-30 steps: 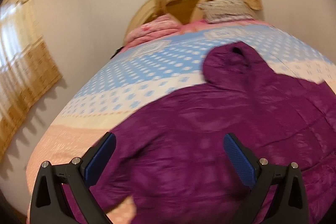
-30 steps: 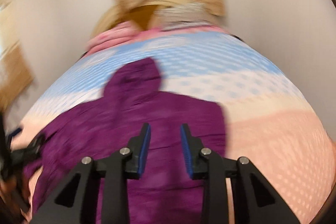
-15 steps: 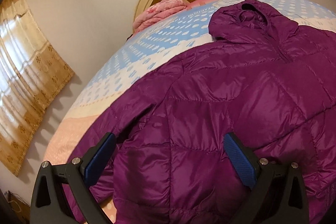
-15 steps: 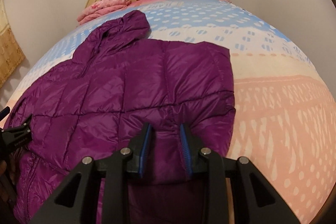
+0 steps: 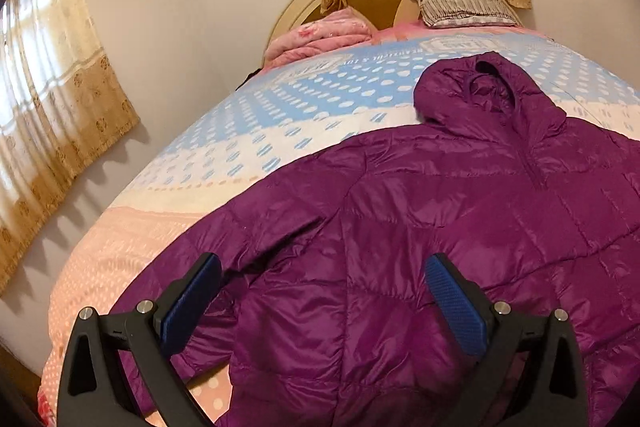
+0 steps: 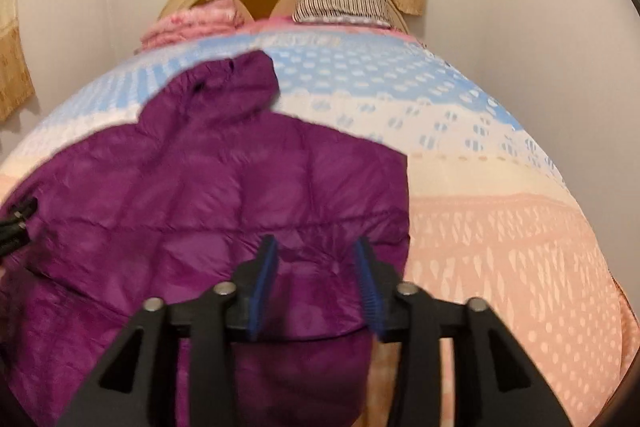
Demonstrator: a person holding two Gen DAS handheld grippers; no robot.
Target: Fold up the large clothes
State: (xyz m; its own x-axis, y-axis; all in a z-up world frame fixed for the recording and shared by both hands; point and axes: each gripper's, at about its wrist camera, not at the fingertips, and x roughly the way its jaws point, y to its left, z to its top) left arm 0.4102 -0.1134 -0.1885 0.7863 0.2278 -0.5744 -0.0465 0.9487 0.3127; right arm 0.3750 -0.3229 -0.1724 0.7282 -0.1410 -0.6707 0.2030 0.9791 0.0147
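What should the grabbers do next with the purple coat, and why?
Probably lower the left gripper onto the sleeve and pinch it. The purple coat lies spread flat on the bed, the left jaws are wide open with nothing gripped, and the right gripper is opening.

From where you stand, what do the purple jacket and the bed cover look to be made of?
Purple jacket: likely thin nylon or polyester shell with puffy filling, since it has a glossy sheen and quilted stitch lines. Bed cover: probably soft matte woven cotton or a blend, printed with dots, though the fibre can't be confirmed.
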